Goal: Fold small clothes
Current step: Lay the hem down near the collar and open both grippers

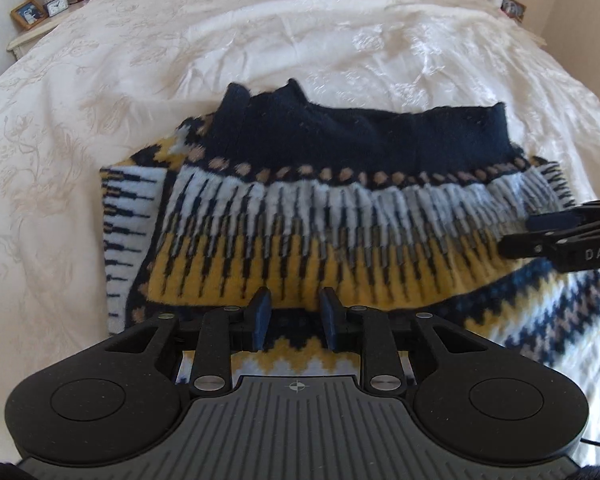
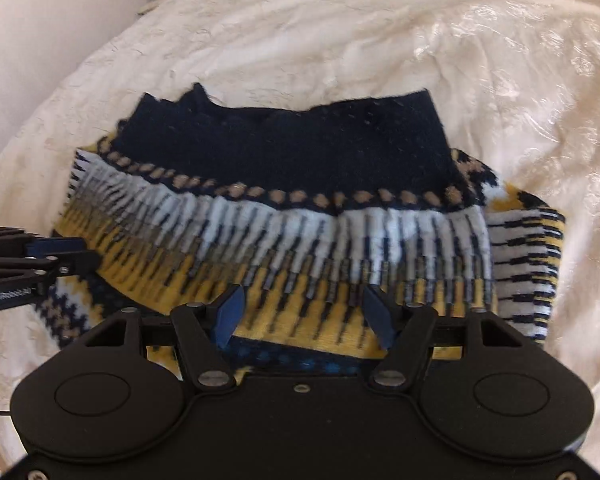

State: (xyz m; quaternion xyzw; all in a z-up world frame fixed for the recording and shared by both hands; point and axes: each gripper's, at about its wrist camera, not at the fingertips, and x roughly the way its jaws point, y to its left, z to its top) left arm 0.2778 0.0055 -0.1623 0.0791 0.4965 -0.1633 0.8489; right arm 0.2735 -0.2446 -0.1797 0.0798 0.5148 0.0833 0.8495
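Navy, yellow and white patterned knit sweater (image 1: 320, 208) lies on cream embroidered bedspread (image 1: 100, 100), already doubled: navy ribbed hem band (image 1: 364, 136) folded up over zigzag part, fold edge nearest to grippers. Left gripper (image 1: 296, 312): blue pads apart, empty, hovering just at yellow fold edge, probably so fold stays flat when let go. Right gripper (image 2: 304, 312): jaws wide apart, nothing between, above same edge. Both side by side along one edge, likely ready for next fold. Nightstand with wooden picture frame (image 1: 28, 14) far behind, not concerned.
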